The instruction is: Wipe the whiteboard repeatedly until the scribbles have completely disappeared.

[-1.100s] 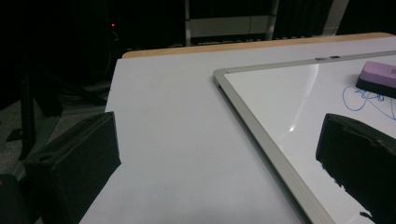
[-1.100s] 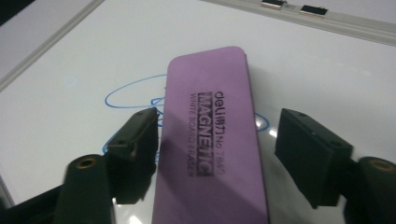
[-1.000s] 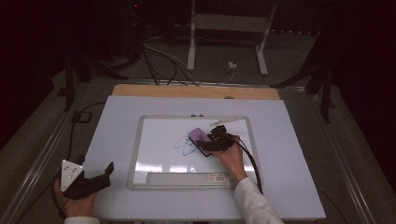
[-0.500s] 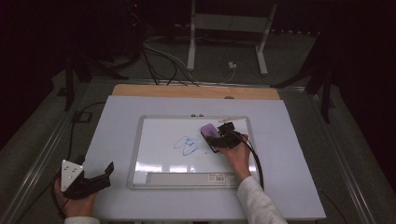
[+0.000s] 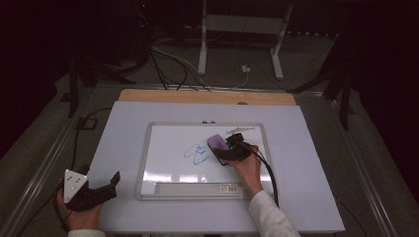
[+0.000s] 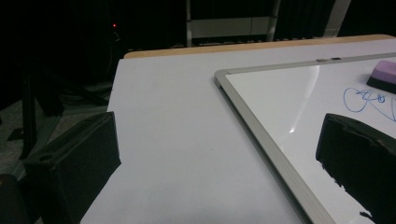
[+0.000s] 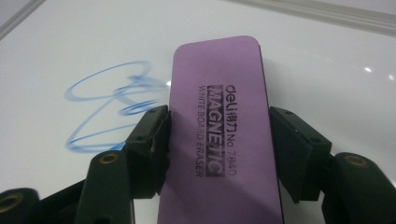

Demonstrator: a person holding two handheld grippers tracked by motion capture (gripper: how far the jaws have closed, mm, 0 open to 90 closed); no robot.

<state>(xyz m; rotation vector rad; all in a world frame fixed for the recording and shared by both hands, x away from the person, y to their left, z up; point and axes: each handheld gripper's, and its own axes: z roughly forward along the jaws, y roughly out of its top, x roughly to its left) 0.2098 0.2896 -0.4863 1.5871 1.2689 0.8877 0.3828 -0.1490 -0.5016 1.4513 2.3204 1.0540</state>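
**Wiping step: eraser in hand, scribble not yet cleared**

I have the right tongs [image 7: 219,140] clamped across the purple eraser [image 7: 219,135], one jaw pressed on each long side; the printed label reads as a magnetic whiteboard eraser. In the high view the eraser [image 5: 217,144] sits on the whiteboard [image 5: 168,168], just right of the blue scribble [image 5: 196,154], near the board's middle. From the right gripper view the scribble [image 7: 107,112] lies to the left of the eraser, its nearest loops just beside the left jaw. I cannot tell whether the felt is pressed flat on the surface or lifted slightly.

The left tongs [image 5: 101,190] rest at the near left corner of the desk [image 5: 123,128], well apart from the board, jaws apart and empty.

Judgement: erasing is under way and the ink remains. Next move calls for sliding the eraser leftward over the loops, keeping it flat with even downward pressure so the board does not shift on the desk. The left tongs could brace the frame [image 6: 252,121] if it slides.
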